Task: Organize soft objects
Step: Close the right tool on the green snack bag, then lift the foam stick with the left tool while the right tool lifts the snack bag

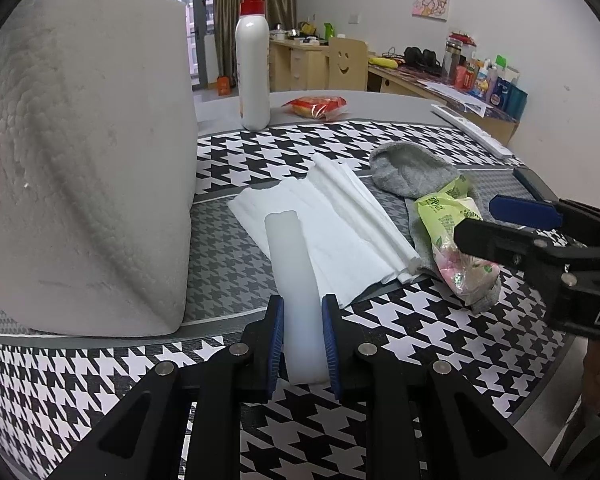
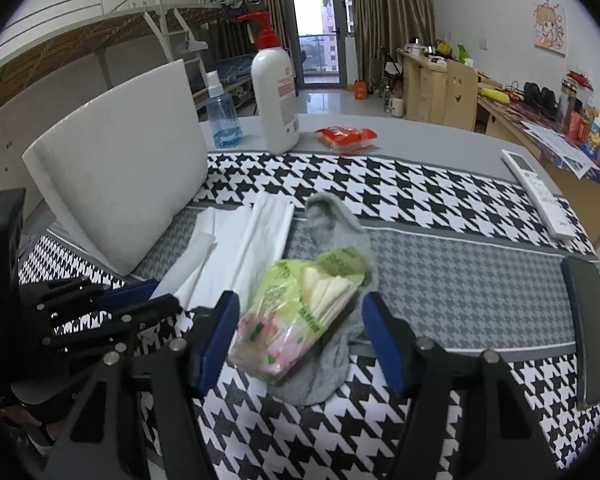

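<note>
Left wrist view: your left tool [image 1: 302, 338] is clamping a white stick [image 1: 296, 280], its far end lying over the folded tissues [image 1: 340, 224] on the checked surface [image 1: 440, 332]. A big paper roll [image 1: 84, 152] is standing just left of the tissues, a pump bottle [image 1: 253, 64] behind. Your right tool [image 1: 474, 222] is reaching in from the right at the green packet [image 1: 452, 236] lying on the grey sock [image 1: 412, 172].

Right wrist view: your right tool [image 2: 300, 340] is straddling the packet [image 2: 296, 316], jaws apart and not pressing it, so it is released. The packet is resting on the sock [image 2: 332, 224], just right of the tissues [image 2: 240, 248]. A remote [image 2: 540, 196] is lying far right.
</note>
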A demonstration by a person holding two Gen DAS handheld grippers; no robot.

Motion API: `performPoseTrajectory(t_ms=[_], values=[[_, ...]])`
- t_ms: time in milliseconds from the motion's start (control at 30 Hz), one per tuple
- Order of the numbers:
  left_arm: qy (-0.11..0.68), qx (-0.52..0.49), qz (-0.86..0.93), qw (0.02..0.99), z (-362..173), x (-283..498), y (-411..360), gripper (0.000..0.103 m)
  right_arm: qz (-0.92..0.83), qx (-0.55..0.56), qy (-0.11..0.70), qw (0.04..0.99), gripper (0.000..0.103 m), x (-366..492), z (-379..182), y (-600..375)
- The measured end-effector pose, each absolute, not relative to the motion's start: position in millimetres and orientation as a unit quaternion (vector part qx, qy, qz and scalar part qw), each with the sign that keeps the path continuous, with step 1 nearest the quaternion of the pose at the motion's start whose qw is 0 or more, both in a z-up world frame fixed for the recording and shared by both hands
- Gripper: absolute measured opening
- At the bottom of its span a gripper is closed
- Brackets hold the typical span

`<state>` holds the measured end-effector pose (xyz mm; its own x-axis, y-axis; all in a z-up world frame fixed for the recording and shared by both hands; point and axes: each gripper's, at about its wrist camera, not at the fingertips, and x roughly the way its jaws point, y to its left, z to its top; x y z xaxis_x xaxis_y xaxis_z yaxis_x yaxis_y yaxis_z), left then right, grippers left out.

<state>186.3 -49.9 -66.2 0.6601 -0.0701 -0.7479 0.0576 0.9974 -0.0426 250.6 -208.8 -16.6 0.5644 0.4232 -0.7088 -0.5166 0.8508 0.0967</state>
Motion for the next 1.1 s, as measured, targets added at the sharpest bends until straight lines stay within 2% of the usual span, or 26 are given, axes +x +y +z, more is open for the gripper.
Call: performPoseTrajectory(t_ms=[400, 467, 500, 867, 1033, 1100], values=[[0.394, -0.011, -0.04, 0.918, -60.2, 179.9, -46.7, 0.019, 0.276, -0.068, 0.391, 0.875, 0.068, 245.0, -20.6, -202.7], [0.391, -0.01, -0.041, 0.919, -58.9, 178.4, -46.6, 0.019, 0.275, -0.074, 0.403, 0.87, 0.052, 245.5, -25.6, -199.7], [0.389, -0.01, -0.041, 0.92, -58.5, 177.5, -46.3, 0.019, 0.277, -0.072, 0.408, 0.867, 0.05, 245.7, -27.4, -199.1], [0.384, -0.012, -0.043, 0.922, -57.9, 172.3, -44.2, 0.019, 0.269, -0.064, 0.422, 0.863, 0.049, 249.5, -34.2, -197.6], [0.377, -0.013, -0.043, 0.925, -56.6, 170.7, -41.7, 0.019, 0.275, -0.059, 0.421, 0.862, 0.039, 248.2, -32.4, -197.1], [0.373, -0.013, -0.045, 0.927, -55.0, 169.2, -41.4, 0.019, 0.276, -0.058, 0.417, 0.864, 0.037, 246.6, -29.7, -197.6]])
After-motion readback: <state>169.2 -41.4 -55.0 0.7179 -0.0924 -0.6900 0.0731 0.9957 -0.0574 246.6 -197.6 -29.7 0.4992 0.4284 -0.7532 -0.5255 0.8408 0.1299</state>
